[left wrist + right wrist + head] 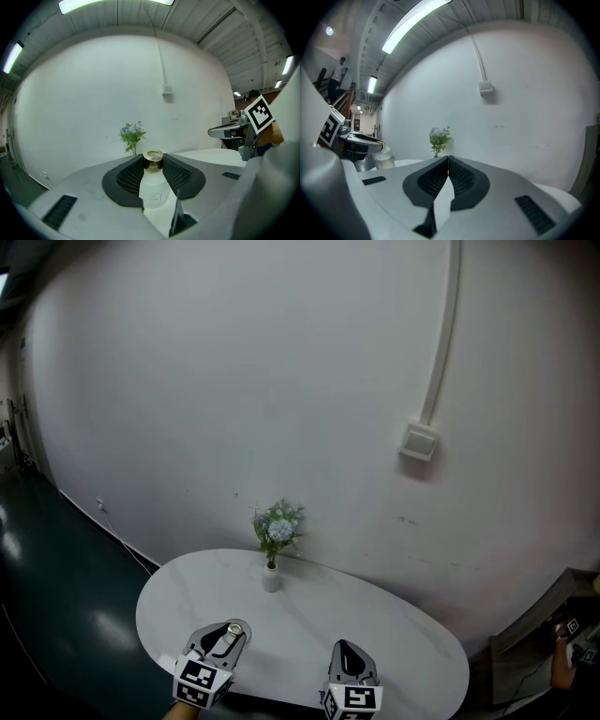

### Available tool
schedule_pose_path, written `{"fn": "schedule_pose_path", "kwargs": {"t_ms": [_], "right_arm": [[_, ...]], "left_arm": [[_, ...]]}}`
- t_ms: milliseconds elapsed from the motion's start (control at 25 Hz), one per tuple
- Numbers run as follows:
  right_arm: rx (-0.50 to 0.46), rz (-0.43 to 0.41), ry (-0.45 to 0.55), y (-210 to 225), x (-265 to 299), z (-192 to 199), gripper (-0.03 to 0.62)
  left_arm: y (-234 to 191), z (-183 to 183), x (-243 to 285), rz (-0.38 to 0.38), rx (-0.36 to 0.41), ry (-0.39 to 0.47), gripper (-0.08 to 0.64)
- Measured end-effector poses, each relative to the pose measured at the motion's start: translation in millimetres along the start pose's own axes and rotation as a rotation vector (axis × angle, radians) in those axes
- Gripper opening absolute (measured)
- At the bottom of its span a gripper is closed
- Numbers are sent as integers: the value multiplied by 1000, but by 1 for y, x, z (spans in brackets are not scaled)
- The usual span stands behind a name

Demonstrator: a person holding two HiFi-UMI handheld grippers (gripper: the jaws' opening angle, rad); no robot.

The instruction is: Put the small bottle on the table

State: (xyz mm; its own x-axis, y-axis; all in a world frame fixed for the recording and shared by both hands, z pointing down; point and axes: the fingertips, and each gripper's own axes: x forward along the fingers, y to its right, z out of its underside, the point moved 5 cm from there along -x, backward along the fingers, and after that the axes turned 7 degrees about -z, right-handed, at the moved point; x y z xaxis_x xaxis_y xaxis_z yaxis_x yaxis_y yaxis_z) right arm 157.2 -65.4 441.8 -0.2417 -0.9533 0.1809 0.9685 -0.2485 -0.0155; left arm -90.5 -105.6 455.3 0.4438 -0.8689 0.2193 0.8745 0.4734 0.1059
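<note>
A small frosted bottle (pixel 153 185) with a gold cap stands upright between the black pads of my left gripper (pixel 153 176), which is shut on it. From the head view the bottle's gold cap (pixel 233 629) shows at the tip of the left gripper (pixel 227 637), over the near left part of the white oval table (pixel 394 634). My right gripper (pixel 348 659) hovers over the table's front edge, jaws shut with nothing between them (pixel 448 169). The right gripper view catches the bottle (pixel 384 160) at its left.
A small white vase with blue-green flowers (pixel 275 542) stands at the table's back edge against the white wall. A wall box (pixel 419 442) with a conduit hangs to the right. Dark floor lies left of the table; a person's hand (pixel 565 664) shows at far right.
</note>
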Motion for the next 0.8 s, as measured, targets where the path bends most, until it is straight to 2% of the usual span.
{"fn": "schedule_pose_path", "kwargs": {"t_ms": [360, 800], "right_arm": [[21, -57, -9, 47, 26, -4, 63], [26, -68, -19, 45, 47, -4, 63]], "left_arm": [[19, -19, 41, -46, 7, -30, 129], [13, -25, 60, -25, 15, -14, 129]]}}
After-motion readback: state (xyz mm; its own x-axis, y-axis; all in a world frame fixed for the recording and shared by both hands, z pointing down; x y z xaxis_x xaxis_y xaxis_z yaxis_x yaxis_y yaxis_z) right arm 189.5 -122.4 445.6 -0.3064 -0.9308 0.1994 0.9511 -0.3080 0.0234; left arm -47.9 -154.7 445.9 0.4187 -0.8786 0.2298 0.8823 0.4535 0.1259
